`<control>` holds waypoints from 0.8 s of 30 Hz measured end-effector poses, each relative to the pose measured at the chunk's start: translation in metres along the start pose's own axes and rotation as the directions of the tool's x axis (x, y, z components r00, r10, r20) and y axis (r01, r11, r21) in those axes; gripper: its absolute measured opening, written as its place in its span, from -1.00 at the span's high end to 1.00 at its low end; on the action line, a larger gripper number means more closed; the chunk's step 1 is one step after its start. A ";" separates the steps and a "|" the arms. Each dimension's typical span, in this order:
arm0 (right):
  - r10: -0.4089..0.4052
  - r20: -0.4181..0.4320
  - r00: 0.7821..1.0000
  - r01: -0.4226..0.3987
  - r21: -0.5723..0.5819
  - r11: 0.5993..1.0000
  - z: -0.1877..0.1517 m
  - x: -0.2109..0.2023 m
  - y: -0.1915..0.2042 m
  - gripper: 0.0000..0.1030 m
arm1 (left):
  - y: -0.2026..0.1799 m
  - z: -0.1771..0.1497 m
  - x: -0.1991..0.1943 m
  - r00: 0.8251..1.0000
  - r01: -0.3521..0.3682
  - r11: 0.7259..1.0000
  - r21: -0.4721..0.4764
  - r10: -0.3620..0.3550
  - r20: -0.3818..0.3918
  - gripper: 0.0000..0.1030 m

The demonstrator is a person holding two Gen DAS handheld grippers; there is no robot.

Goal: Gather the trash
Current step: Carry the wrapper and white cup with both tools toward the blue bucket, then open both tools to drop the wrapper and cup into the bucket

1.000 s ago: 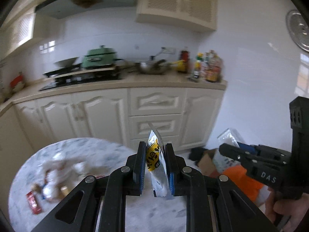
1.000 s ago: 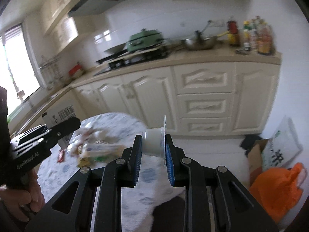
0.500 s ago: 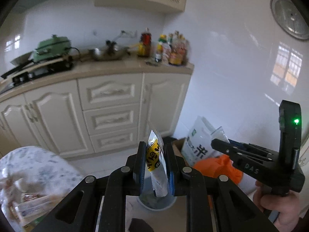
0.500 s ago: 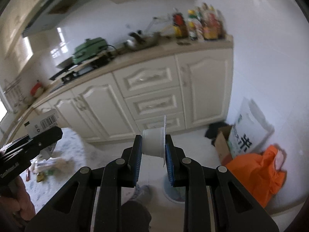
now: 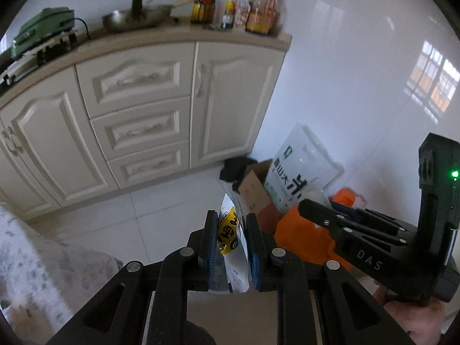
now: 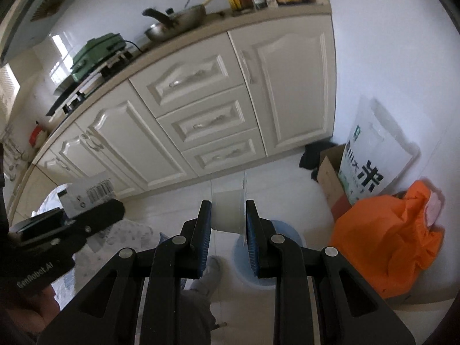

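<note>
My left gripper (image 5: pixel 231 224) is shut on a yellow and silver snack wrapper (image 5: pixel 230 234) that stands upright between its pads. My right gripper (image 6: pixel 228 210) is shut on a small white plastic cup (image 6: pixel 227 212) lying on its side, a thin lid flap sticking up beside it. A pale blue trash bin (image 6: pixel 268 258) stands on the floor tiles just below and right of the right gripper's tips. In the left wrist view the right gripper (image 5: pixel 304 205) reaches in from the right, over the orange bag. In the right wrist view the left gripper (image 6: pixel 112 210) shows at the left with the wrapper's barcoded back (image 6: pixel 89 194).
An orange plastic bag (image 6: pixel 388 247), a white rice sack (image 6: pixel 371 158) and an open cardboard box (image 6: pixel 330 178) crowd the corner by the wall. Cream cabinets (image 6: pixel 201 100) run behind. The marbled tablecloth (image 5: pixel 31 261) hangs at the left. A person's leg and sock (image 6: pixel 207 270) are below.
Both grippers swung away from the table to the right and tipped down toward the floor, carrying wrapper and cup. The bin, bag and sack have come into view; the littered tabletop has left it.
</note>
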State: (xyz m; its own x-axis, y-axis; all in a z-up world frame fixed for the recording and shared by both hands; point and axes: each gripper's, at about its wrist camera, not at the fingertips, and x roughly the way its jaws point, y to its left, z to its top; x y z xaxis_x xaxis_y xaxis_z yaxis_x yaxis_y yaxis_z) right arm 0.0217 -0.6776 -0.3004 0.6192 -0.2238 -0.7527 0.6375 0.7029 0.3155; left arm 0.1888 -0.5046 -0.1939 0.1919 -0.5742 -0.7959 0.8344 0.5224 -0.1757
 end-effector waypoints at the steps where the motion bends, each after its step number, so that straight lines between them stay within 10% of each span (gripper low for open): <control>1: -0.004 -0.011 1.000 0.004 0.002 1.000 0.001 0.006 -0.002 0.56 | -0.001 0.006 0.012 1.000 0.004 1.000 -0.002 -0.004 -0.016 0.70; 10: -0.009 -0.098 0.995 0.016 0.071 0.997 0.000 0.054 -0.030 0.45 | 0.006 0.037 0.105 0.984 0.030 0.999 -0.021 -0.034 -0.176 0.62; 15: -0.018 -0.100 0.995 0.027 0.094 0.995 -0.005 0.057 -0.039 -0.13 | 0.011 0.047 0.121 0.985 -0.006 1.000 -0.025 0.002 -0.170 -0.64; 21: -0.046 -0.091 0.995 0.058 0.136 0.989 -0.012 0.047 -0.045 -1.00 | 0.012 0.057 0.117 0.987 -0.092 0.995 -0.023 0.088 -0.134 -0.97; 24: -0.044 -0.087 0.995 0.057 0.146 0.988 -0.015 0.040 -0.043 -1.00 | 0.009 0.056 0.108 0.987 -0.119 0.993 -0.020 0.116 -0.107 -0.97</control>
State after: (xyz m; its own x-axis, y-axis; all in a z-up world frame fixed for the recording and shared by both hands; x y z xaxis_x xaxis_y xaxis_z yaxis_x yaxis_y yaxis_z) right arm 0.0123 -0.7072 -0.3529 0.5481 -0.1950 -0.8134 0.7317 0.5830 0.3533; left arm 0.2459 -0.5975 -0.2492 0.2308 -0.4389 -0.8684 0.7953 0.5993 -0.0915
